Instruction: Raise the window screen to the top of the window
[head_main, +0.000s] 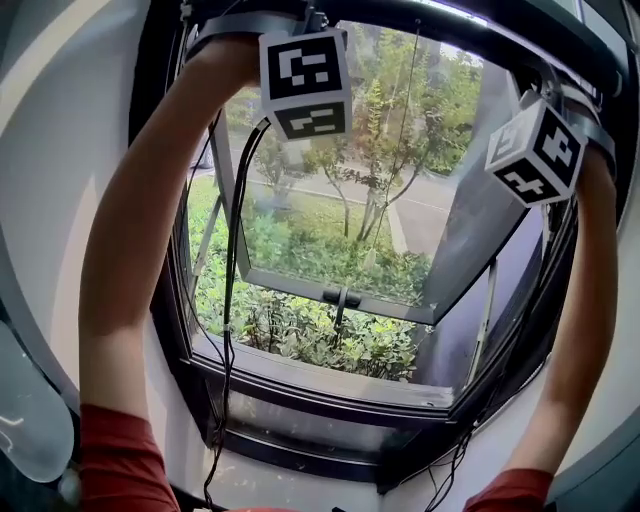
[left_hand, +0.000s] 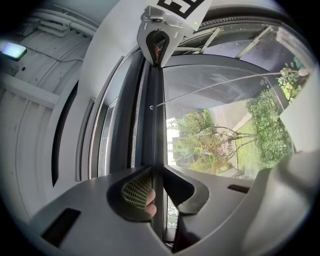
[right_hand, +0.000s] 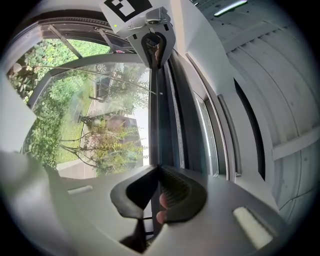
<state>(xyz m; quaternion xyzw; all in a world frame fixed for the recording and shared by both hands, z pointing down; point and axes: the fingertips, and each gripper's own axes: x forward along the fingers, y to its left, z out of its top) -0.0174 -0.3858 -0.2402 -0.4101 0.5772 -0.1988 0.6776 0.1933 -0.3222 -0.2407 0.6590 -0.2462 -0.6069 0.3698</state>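
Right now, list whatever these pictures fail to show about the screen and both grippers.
Head view: fingers of the left gripper and right gripper, behind their marker cubes.
All views: the screen's mesh, too fine to see.
Head view: gap above the screen bar, cut by the top edge.

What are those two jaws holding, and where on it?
The window screen's dark bar: left gripper grips near its left end, right gripper near its right end.

This is a room inside a building, at a dark metal-framed window (head_main: 330, 385) set in a pale plain wall (head_main: 60, 150). Its glass sash (head_main: 330, 292) is swung outward over green shrubs (head_main: 300, 335), thin-trunked trees (head_main: 370, 170) and a paved road (head_main: 420, 200). Overhead, a ribbed pale ceiling (right_hand: 270, 75) carries a strip light (right_hand: 227, 7).
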